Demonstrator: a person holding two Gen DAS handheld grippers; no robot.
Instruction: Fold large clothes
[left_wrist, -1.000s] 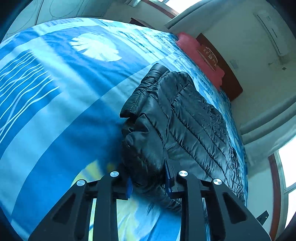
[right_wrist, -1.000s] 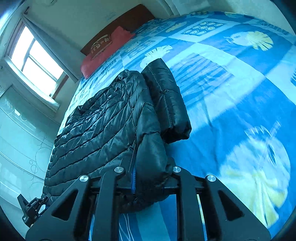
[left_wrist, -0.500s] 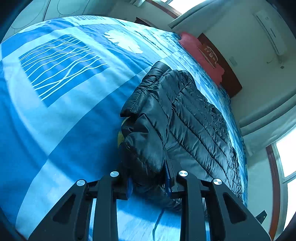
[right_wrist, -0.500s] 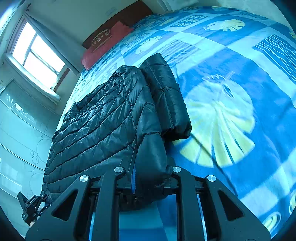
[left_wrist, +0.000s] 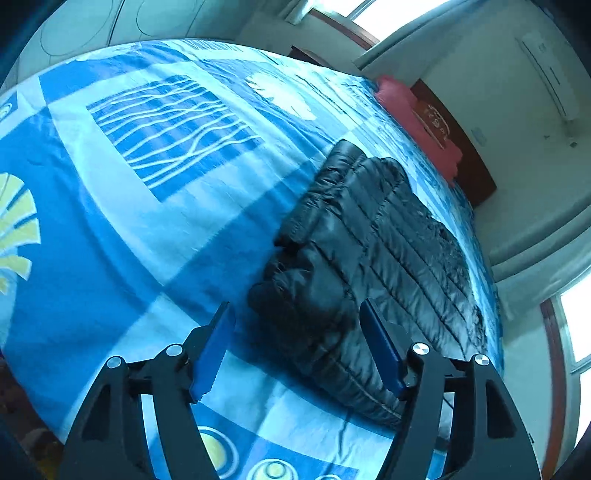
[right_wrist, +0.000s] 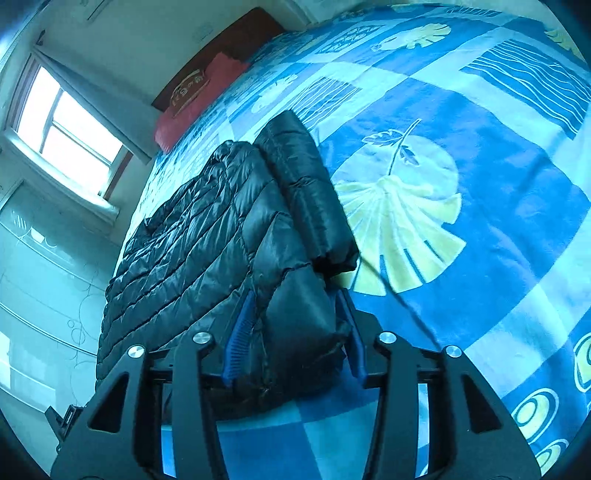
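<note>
On the bed: black puffer jacket (left_wrist: 373, 266) lies folded on the blue patterned bedspread (left_wrist: 155, 206), long side running toward the red pillow (left_wrist: 417, 122) at the headboard (left_wrist: 465, 155).
Jacket layout: quilted body flat; one sleeve (right_wrist: 306, 184) laid along its edge, on the side toward the leaf print (right_wrist: 399, 221).
Left gripper (left_wrist: 297, 321): jaws spread wide, just been opening; near corner of the jacket sits between the blue pads (left_wrist: 210, 350), not pressed by either.
Right gripper (right_wrist: 295, 325): jaws parted, just been opening; a puffy jacket corner fills the gap. Left pad stands clear of the fabric; right pad sits against or just beside it, cannot tell which.
Surroundings: window (right_wrist: 62, 122) with curtain on the wall beside the bed; air conditioner (left_wrist: 550, 77) high on the wall.
</note>
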